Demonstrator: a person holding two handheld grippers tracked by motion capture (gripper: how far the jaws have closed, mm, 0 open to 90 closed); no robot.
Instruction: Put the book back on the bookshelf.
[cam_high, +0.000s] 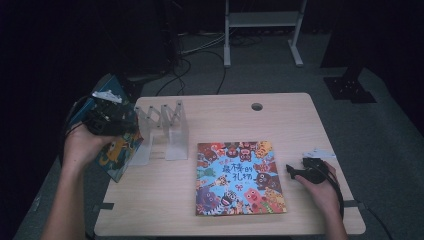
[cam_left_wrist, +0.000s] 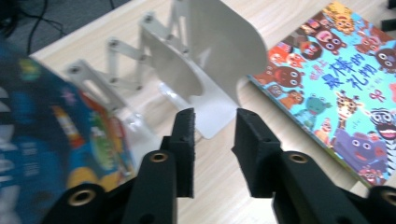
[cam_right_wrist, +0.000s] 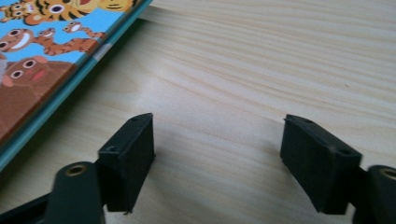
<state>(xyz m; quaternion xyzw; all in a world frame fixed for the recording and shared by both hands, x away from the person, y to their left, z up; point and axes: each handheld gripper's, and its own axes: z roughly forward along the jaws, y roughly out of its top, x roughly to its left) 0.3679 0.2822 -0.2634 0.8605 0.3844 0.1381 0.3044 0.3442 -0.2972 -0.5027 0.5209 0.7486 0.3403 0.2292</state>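
Note:
A colourful picture book (cam_high: 239, 177) lies flat on the wooden table (cam_high: 280, 125), its cartoon-animal cover (cam_left_wrist: 336, 88) facing up. A white accordion book rack (cam_high: 165, 127) stands left of it. A second, blue book (cam_high: 117, 152) leans at the rack's left end, at the table's edge. My left gripper (cam_high: 129, 122) hovers over that end; its jaws (cam_left_wrist: 212, 123) are open with nothing between them, pointing at a rack divider (cam_left_wrist: 205, 65). My right gripper (cam_high: 291, 172) sits low over the table just right of the flat book (cam_right_wrist: 42, 56), open (cam_right_wrist: 217, 158) and empty.
A round cable hole (cam_high: 257, 106) sits near the table's far edge. Behind the table, cables (cam_high: 200, 47) run across the grey floor past a white frame's legs (cam_high: 262, 30). A black stand base (cam_high: 350, 87) is at the back right.

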